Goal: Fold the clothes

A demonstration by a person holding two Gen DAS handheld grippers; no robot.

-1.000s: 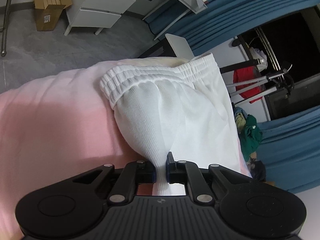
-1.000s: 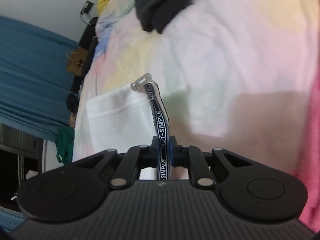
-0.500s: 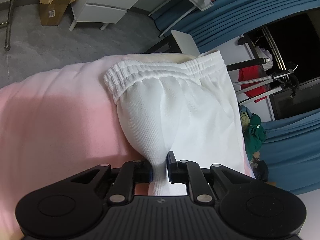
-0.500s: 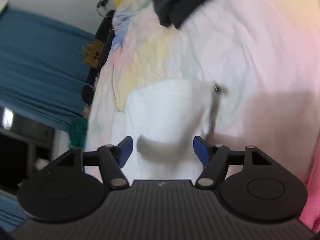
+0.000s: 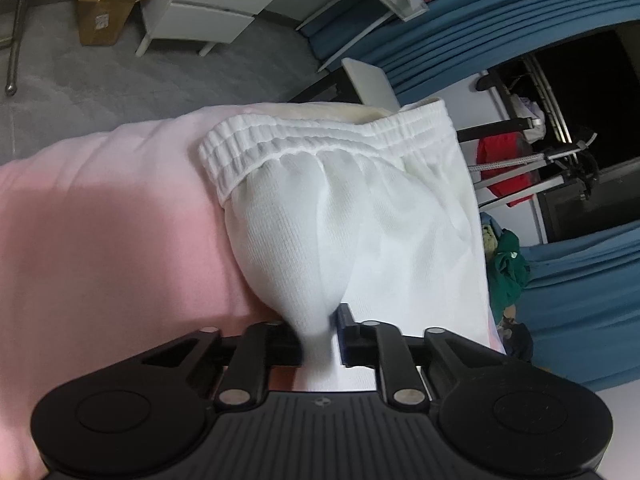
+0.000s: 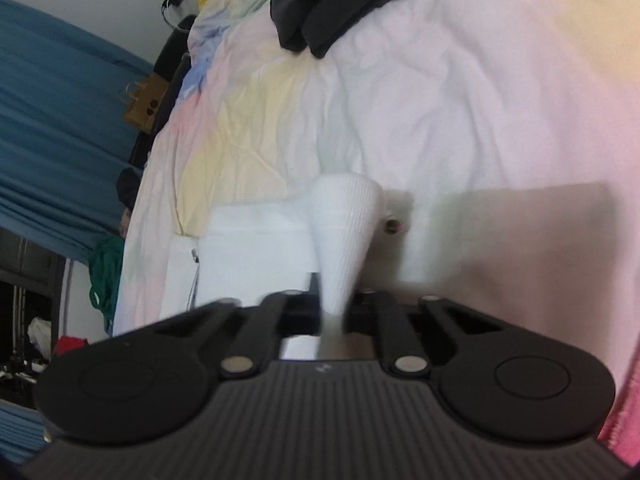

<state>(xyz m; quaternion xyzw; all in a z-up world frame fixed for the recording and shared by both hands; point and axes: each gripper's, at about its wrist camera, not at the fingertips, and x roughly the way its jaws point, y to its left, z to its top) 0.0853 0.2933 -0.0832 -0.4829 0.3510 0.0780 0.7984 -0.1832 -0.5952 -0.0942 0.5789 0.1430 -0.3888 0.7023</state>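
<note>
White knit shorts with an elastic waistband lie on a pastel bed sheet. My left gripper sits at their near edge, its jaws closing, pads pressed on a pinched-up ridge of the fabric. In the right wrist view the shorts lie flat, with one fold pulled up into a cone. My right gripper has its jaws closing, pinching that cone. A metal drawstring tip lies loose on the sheet just right of the cone.
A dark garment lies further up the bed. Past the bed's edge are a cardboard box, a white drawer unit, blue curtains, a rack with red cloth and a heap of green clothes.
My right gripper let go of the black printed drawstring, opened wide over the shorts, then shut on a fold of white fabric. The left gripper kept its pinch and barely moved.
</note>
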